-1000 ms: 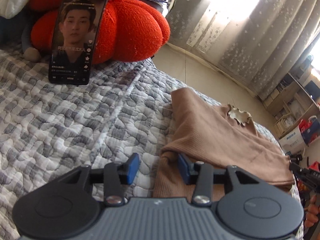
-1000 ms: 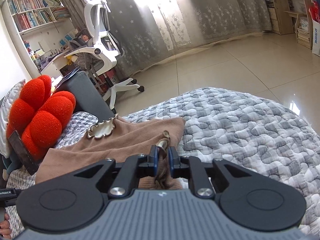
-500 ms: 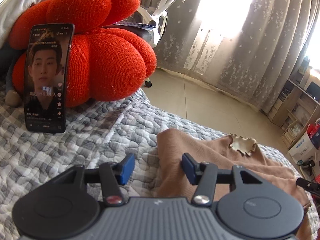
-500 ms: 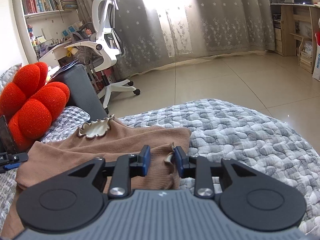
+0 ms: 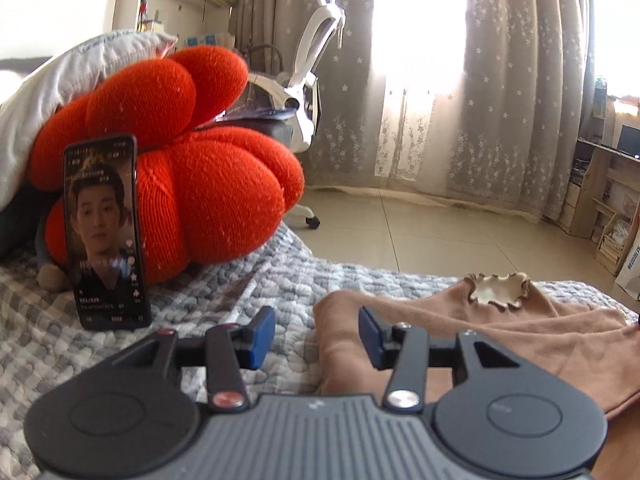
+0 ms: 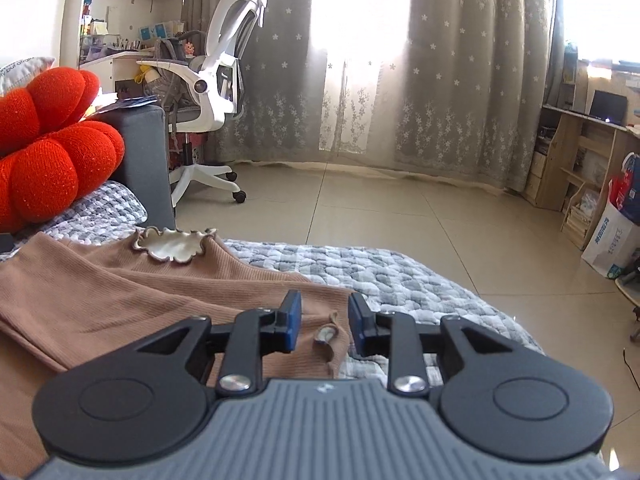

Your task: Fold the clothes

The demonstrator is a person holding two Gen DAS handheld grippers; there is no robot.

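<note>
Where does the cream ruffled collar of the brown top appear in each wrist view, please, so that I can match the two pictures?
Left wrist view: the ruffled collar lies right of centre, beyond the open left gripper, on the brown top.
Right wrist view: the collar lies left of centre, beyond the open right gripper.
Shared landmark: the white office chair before the curtain.

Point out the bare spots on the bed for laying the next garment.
Free quilt lies right of the brown top, toward the floor, and between the top and the phone. Crowded by the red cushion.
</note>
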